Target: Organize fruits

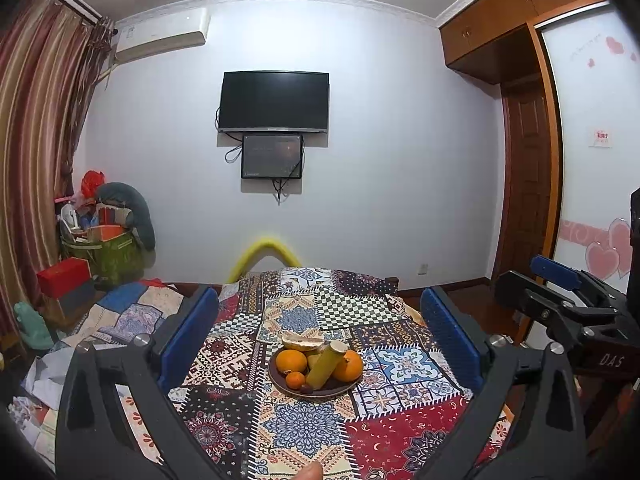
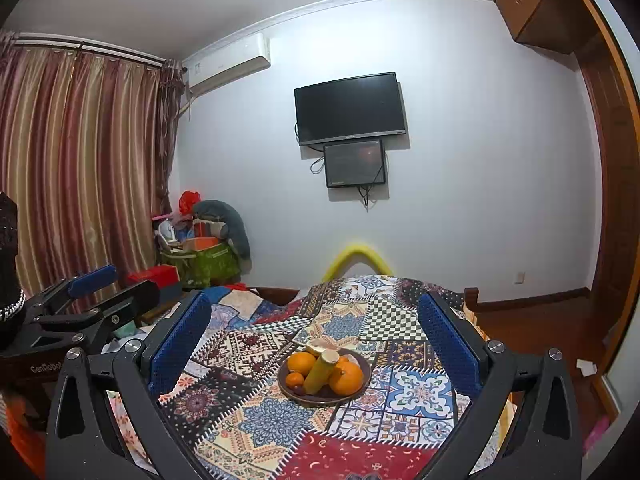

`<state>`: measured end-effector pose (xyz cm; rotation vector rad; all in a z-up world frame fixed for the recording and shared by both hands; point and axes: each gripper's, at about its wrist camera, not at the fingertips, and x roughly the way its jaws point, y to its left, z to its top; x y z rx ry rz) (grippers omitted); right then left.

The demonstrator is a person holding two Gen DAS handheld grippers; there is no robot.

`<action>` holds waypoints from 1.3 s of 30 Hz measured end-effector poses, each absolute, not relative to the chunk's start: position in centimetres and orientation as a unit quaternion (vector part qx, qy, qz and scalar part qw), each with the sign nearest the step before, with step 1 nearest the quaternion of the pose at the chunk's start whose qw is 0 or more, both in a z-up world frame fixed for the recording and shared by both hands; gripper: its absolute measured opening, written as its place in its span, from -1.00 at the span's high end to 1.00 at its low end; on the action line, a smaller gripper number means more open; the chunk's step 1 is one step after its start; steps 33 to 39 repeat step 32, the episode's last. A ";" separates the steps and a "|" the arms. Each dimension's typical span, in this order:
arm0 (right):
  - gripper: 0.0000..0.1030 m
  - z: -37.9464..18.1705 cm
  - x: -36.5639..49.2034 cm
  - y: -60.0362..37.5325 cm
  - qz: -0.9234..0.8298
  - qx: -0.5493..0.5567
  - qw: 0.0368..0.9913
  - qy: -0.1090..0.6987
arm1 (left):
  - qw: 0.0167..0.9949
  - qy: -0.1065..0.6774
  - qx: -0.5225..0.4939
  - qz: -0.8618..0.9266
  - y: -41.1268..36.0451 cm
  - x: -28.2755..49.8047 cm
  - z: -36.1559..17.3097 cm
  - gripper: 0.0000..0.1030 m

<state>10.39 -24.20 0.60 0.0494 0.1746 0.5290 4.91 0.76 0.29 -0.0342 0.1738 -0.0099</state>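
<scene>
A dark brown plate point(image 1: 334, 389) point(image 2: 317, 397) sits mid-table on a patchwork cloth point(image 1: 304, 424) point(image 2: 264, 416). It holds two oranges point(image 1: 291, 360) point(image 2: 347, 378), a small tangerine point(image 1: 295, 380) point(image 2: 295, 379), a yellow-green cylinder point(image 1: 325, 364) point(image 2: 320, 372) leaning across them, a pale peeled piece point(image 1: 302, 342) at the back, and a small dark fruit point(image 1: 306, 389). My left gripper point(image 1: 320, 294) hovers open above the near side of the plate, nothing between its blue pads point(image 1: 192, 332). My right gripper point(image 2: 313, 298) is likewise open and empty, beside the left gripper point(image 2: 116, 284).
The right gripper point(image 1: 536, 280) shows at the right edge of the left wrist view. A fingertip point(image 1: 310, 472) pokes in at the bottom. A yellow foam arch point(image 1: 266, 250) stands at the table's far end. A cluttered corner point(image 2: 200, 248) and bedding point(image 1: 120, 312) lie left.
</scene>
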 end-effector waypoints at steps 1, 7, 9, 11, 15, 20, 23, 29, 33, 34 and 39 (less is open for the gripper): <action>-1.00 0.6 10.4 -24.2 0.261 0.024 0.961 0.086 | 0.996 0.087 -0.018 -0.004 0.9 5.0 0.3 -0.99; -1.00 0.8 10.3 -24.3 0.258 0.024 0.962 0.086 | 0.996 0.089 -0.023 -0.003 1.0 5.0 0.1 -0.99; -1.00 0.8 10.3 -24.3 0.258 0.023 0.962 0.087 | 0.996 0.089 -0.023 -0.003 1.0 5.0 0.1 -0.99; -1.00 0.9 10.2 -24.2 0.258 0.023 0.962 0.087 | 0.996 0.090 -0.023 -0.004 1.0 5.1 0.1 -0.99; -1.00 0.9 10.3 -24.2 0.258 0.027 0.962 0.087 | 0.995 0.092 -0.021 -0.009 1.0 5.2 -0.1 -0.99; -1.00 0.7 10.3 -24.1 0.257 0.026 0.962 0.089 | 0.995 0.095 -0.014 -0.010 0.9 5.4 -0.3 -0.99; -1.00 0.6 10.4 -24.0 0.257 0.026 0.962 0.092 | 0.995 0.096 -0.015 -0.010 0.8 5.5 -0.4 -0.99; -1.00 0.3 10.8 -24.0 0.255 0.028 0.962 0.099 | 0.995 0.097 -0.015 -0.010 0.9 5.6 -0.5 -0.99; -1.00 0.1 11.2 -24.0 0.254 0.029 0.961 0.104 | 0.995 0.100 -0.016 -0.010 1.0 5.9 -0.7 -0.99; -1.00 0.1 11.2 -24.0 0.254 0.029 0.961 0.104 | 0.995 0.100 -0.016 -0.010 1.0 5.9 -0.7 -0.99; -1.00 0.1 11.2 -24.0 0.254 0.029 0.961 0.104 | 0.995 0.100 -0.016 -0.010 1.0 5.9 -0.7 -0.99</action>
